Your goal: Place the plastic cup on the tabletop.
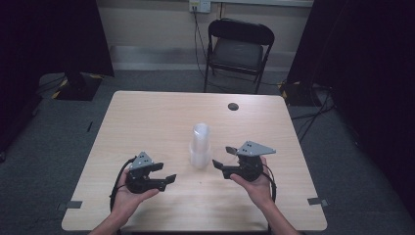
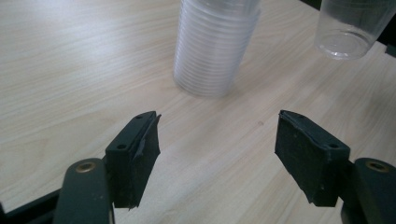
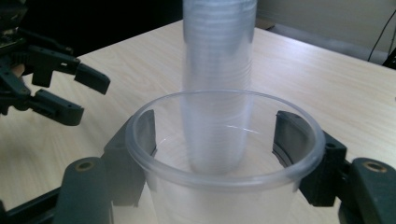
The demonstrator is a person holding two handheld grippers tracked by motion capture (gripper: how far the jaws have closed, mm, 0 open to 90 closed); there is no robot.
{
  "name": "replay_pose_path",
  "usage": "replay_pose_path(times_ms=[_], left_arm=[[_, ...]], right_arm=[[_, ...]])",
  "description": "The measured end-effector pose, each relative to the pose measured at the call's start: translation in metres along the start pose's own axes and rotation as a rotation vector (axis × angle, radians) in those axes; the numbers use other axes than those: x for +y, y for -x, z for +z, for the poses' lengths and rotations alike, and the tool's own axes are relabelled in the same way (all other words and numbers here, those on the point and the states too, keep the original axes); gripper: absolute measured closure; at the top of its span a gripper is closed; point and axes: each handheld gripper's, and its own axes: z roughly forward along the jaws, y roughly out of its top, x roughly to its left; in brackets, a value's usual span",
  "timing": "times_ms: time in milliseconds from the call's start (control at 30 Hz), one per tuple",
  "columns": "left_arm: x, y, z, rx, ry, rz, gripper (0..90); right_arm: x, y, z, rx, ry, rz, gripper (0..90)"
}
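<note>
A single clear plastic cup (image 3: 224, 163) sits upright between the jaws of the right gripper (image 3: 219, 154), which pinch it from both sides just below its rim; in the left gripper view the same cup (image 2: 350, 28) shows its base held clear of the table. Just beside it, toward the middle of the table (image 1: 156, 112), stands the stack of clear cups (image 1: 200, 144) — a tall nested column, upright on the wood, seen through the held cup's wall in the right gripper view (image 3: 218, 56). The left gripper (image 1: 169, 180) rests in the person's left hand (image 1: 129, 196) nearer the front edge, well apart from the stack, its jaws spread wide with only bare tabletop between them — no cup touches its pads (image 2: 140, 154). The right hand (image 1: 257, 186) cradles its gripper from below. On the far side of the table lies a small dark round spot (image 1: 233, 106), and beyond the table edge a black folding chair (image 1: 237, 51) stands on the grey floor.
</note>
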Motion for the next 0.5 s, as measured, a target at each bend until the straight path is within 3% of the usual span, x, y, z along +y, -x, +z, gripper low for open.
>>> replay_pose_path(times_ms=[133, 500], left_arm=[[-0.003, 0.000, -0.002, 0.018, -0.001, 0.022, 29.6], [-0.008, -0.005, 0.000, 0.034, -0.012, 0.006, 25.2]], right_arm=[[0.004, 0.003, 0.000, -0.012, 0.012, 0.004, 30.3], [0.016, 0.025, 0.006, -0.078, 0.036, 0.044, 30.2]])
